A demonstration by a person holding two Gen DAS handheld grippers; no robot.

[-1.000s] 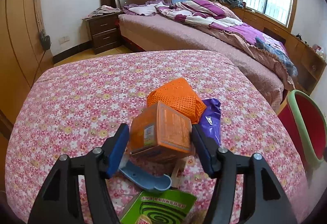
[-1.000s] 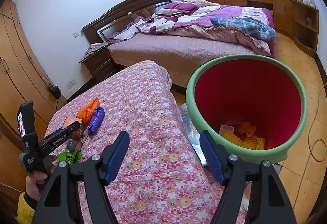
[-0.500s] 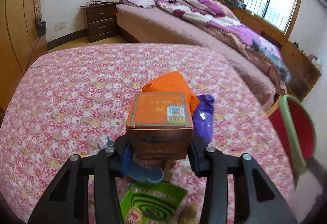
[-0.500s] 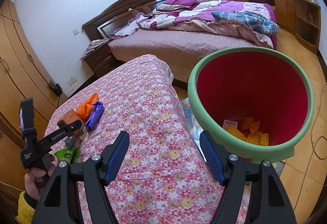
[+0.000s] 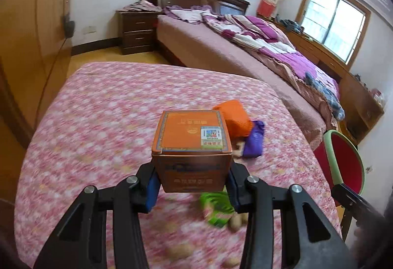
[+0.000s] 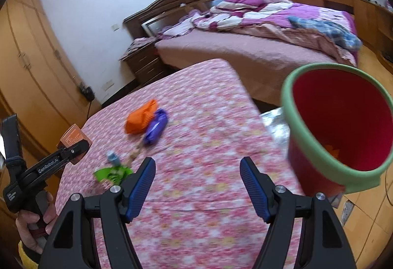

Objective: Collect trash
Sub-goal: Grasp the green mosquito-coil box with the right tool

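My left gripper (image 5: 192,185) is shut on an orange cardboard box (image 5: 192,143) and holds it lifted above the pink floral table (image 5: 98,121); it also shows in the right wrist view (image 6: 76,146) at the far left. An orange mesh bag (image 5: 233,116), a purple wrapper (image 5: 254,141) and a green packet (image 5: 216,207) lie on the table. My right gripper (image 6: 197,185) is open and empty over the table's near part. The red bin with a green rim (image 6: 341,121) stands to its right, beside the table.
A small blue object (image 6: 113,157) and some wooden bits lie by the green packet (image 6: 113,174). A big bed (image 5: 245,48) stands behind the table, a nightstand (image 5: 136,32) to its left. Wardrobes line the left wall.
My left gripper has lifted the orange box off the table and raised it. The right gripper has swung left, so the bin sits further right in its view.
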